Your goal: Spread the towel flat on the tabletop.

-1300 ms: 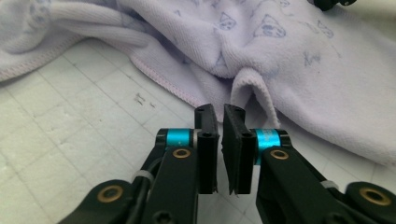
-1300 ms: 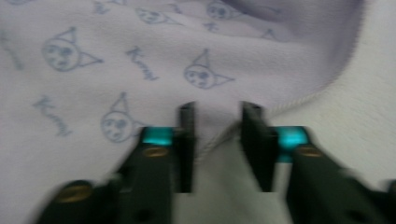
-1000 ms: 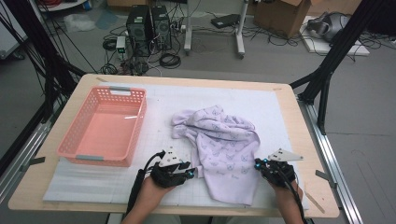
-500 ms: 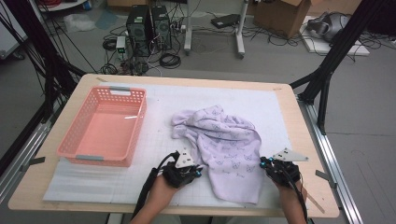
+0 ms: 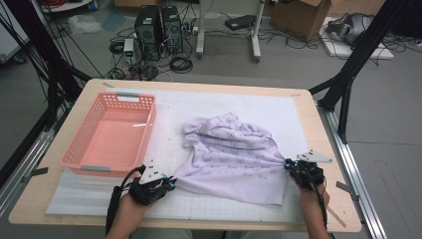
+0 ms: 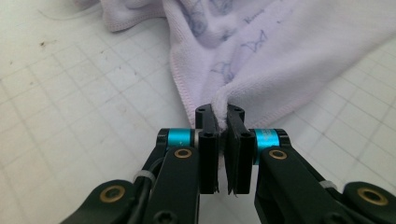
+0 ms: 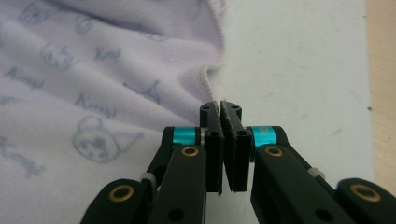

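Pinching opposite towel (image 5: 234, 157) edges, left claw (image 5: 170, 184) and right claw (image 5: 287, 164) flank bare mat (image 5: 278, 112) beyond

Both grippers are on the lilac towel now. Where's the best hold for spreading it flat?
At the hemmed near corners, coming in low from the person's side. The towel lies rumpled, its near edge free. The left gripper pinches a bunched corner; the right gripper is shut at the opposite hem.

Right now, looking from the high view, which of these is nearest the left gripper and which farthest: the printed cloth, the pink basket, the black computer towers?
1. The printed cloth, right at the left gripper, which pinches its near left edge.
2. The pink basket, just beyond, at the table's left.
3. The black computer towers, on the floor behind the table.
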